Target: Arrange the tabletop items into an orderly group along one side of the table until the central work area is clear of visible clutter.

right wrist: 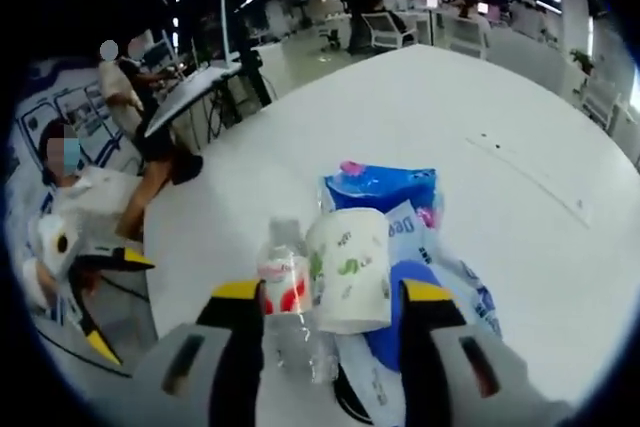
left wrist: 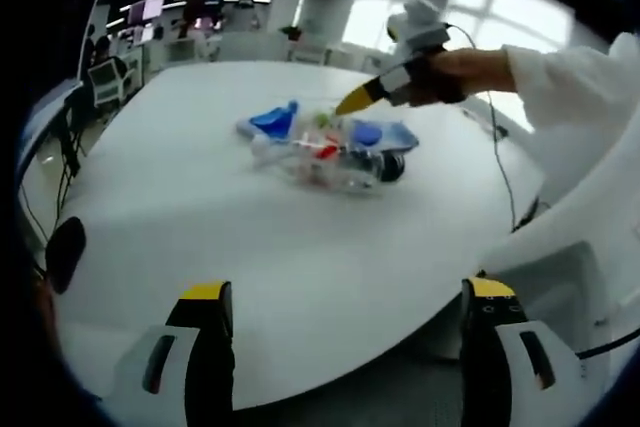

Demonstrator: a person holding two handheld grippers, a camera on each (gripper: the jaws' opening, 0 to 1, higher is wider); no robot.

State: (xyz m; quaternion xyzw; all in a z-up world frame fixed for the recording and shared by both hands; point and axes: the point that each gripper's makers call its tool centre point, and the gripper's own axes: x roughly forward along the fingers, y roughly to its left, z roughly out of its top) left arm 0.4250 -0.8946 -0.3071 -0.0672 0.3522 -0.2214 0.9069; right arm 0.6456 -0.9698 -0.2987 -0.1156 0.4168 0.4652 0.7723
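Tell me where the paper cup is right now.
In the right gripper view the paper cup sits low at centre, between that gripper's open jaws, beside the clear bottle on its left and in front of the blue packet.

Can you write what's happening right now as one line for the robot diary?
left gripper: open, over table edge | right gripper: open, jaws around paper cup and bottle | pile: blue packets, mid-table

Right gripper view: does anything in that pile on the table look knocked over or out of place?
Yes. The items sit in a loose heap mid-table: a clear bottle and a paper cup lie on their sides over blue packets instead of standing. No spill or damage shows. The right gripper hovers open over them.
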